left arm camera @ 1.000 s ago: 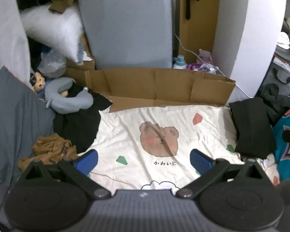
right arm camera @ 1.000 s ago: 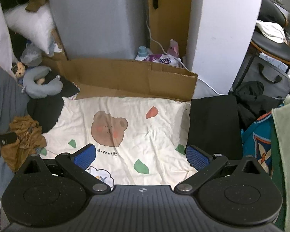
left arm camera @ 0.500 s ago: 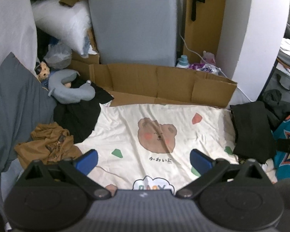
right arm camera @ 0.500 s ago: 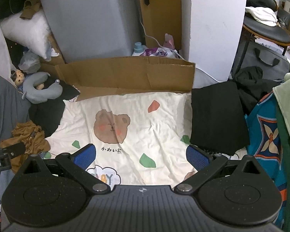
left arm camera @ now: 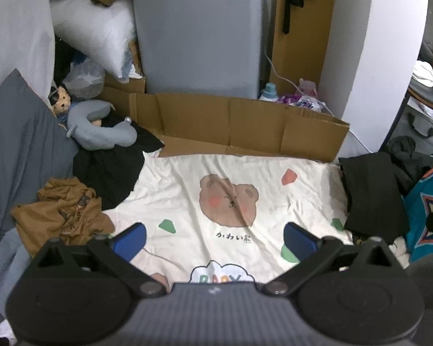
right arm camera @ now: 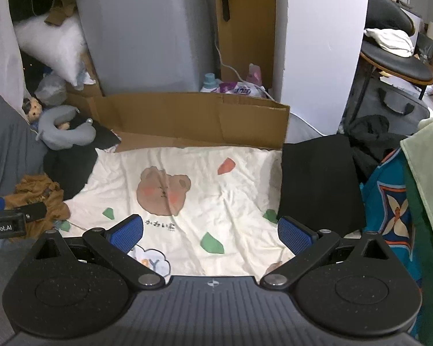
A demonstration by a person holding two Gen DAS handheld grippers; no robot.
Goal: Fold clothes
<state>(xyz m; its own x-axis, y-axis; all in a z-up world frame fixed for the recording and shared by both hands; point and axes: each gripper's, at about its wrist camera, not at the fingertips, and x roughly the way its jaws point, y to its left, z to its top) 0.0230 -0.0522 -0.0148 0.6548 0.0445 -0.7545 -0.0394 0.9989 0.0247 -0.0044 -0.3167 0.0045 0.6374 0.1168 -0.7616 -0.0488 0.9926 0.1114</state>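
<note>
At 9 o'clock in both wrist views, a crumpled brown garment lies at the left edge of the cream bear-print sheet. Just beyond it, toward 10 o'clock, a loose black garment overlaps the sheet's left corner, with a grey neck pillow resting on its far side. The left gripper hovers above the near part of the sheet, jaws spread wide and holding nothing. At 12 o'clock, a flattened cardboard box stands along the sheet's far edge. The right gripper likewise hovers over the near part of the sheet, jaws wide and empty. At 3 o'clock, a folded black garment lies flat on the sheet's right edge. Further right, a teal patterned garment lies beside it.
</note>
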